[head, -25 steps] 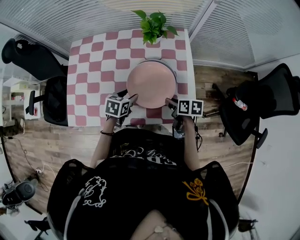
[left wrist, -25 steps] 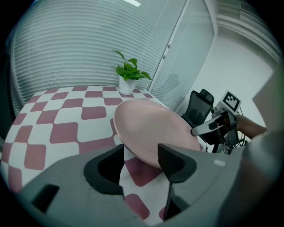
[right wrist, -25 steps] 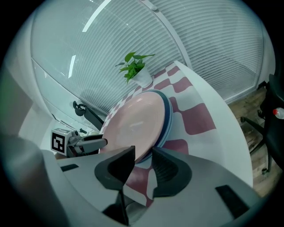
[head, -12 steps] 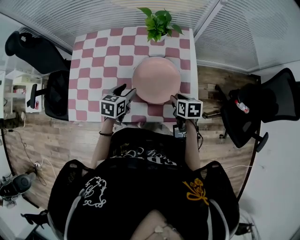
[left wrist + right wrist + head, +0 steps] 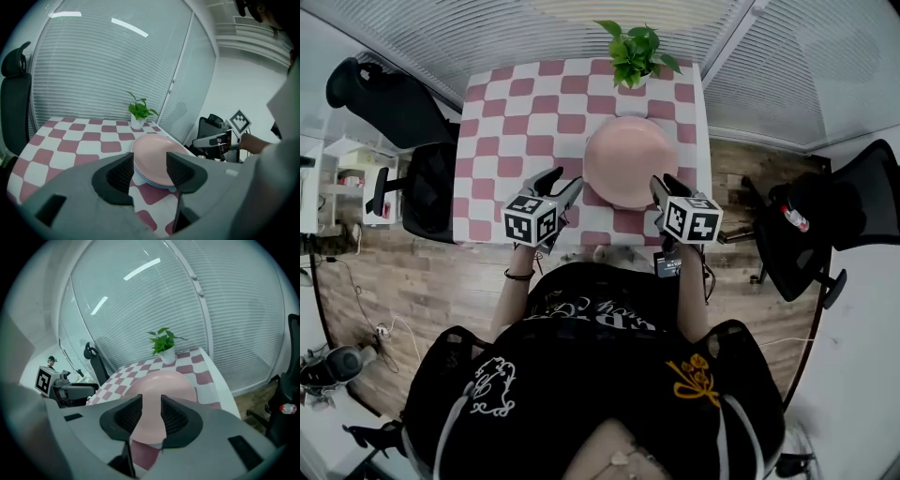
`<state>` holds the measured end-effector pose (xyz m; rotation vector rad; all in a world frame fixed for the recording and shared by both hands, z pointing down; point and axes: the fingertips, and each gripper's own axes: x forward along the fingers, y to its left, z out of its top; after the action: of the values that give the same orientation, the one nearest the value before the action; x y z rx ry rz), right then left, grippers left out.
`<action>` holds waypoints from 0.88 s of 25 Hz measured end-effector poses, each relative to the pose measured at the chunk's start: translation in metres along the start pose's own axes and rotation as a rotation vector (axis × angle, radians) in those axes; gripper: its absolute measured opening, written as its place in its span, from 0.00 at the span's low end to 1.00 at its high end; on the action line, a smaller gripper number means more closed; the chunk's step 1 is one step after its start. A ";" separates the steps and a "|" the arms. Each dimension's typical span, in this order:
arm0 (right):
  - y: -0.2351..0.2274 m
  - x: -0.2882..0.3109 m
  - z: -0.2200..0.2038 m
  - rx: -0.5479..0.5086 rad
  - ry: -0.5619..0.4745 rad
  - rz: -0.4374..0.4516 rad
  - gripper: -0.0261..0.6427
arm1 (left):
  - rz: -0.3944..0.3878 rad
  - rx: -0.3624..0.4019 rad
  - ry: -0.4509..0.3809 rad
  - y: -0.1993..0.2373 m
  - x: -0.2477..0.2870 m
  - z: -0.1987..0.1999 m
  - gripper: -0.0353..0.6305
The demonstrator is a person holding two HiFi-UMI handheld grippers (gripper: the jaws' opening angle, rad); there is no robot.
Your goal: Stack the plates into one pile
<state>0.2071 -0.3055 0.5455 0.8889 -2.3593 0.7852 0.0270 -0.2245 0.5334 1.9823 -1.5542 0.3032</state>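
- We can read no brand or label. The black shirt (image 5: 591,375) carries a curved line of white lettering, upside down and too distorted to make out, plus a white drawing and a yellow emblem.
- Each claw bears a cube with black-and-white square markers (image 5: 532,220). These are patterns only, no words.
- The bottle (image 5: 795,218) with a red band lies on the black chair (image 5: 834,216) at the right of the frame. Its print is too small to tell.
- The pile of plates (image 5: 630,161) sits on the pink-and-white checked bench (image 5: 506,131), right of centre and toward the near edge. A pink plate lies on top, with paler rims showing beneath.
- The left claw (image 5: 562,183) hangs just left of the pile, its jaws spread and nothing between the pads.
- The right claw (image 5: 664,185) hangs at the pile's lower right. Its jaws have just been opening and stand apart. The pink plate shows through the gap from beyond, and the pads do not press on it.
- The potted plant (image 5: 637,52) stands at the bench's far edge, just above the pile in the frame.
- Another black chair (image 5: 394,108) stands at the upper left, beside the bench.
- Slatted blinds (image 5: 581,28) run behind the bench, and a wood floor (image 5: 422,281) lies below it.
- Nothing lies between either claw and the pile.
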 end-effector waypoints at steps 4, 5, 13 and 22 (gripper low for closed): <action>0.050 0.008 0.006 -0.064 -0.030 0.083 0.22 | -0.009 0.012 -0.060 0.002 -0.029 0.005 0.39; 0.063 0.009 0.004 -0.085 -0.028 0.100 0.22 | -0.008 0.017 -0.069 0.003 -0.038 0.004 0.38; 0.158 0.003 -0.017 -0.125 -0.045 0.219 0.13 | 0.016 0.000 -0.131 0.013 -0.116 -0.019 0.27; 0.235 -0.028 -0.087 -0.176 0.001 0.264 0.11 | -0.015 0.019 -0.148 -0.010 -0.194 -0.079 0.23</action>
<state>0.0805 -0.0905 0.5111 0.5109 -2.5306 0.6618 -0.0053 -0.0210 0.4929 2.0702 -1.6321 0.1694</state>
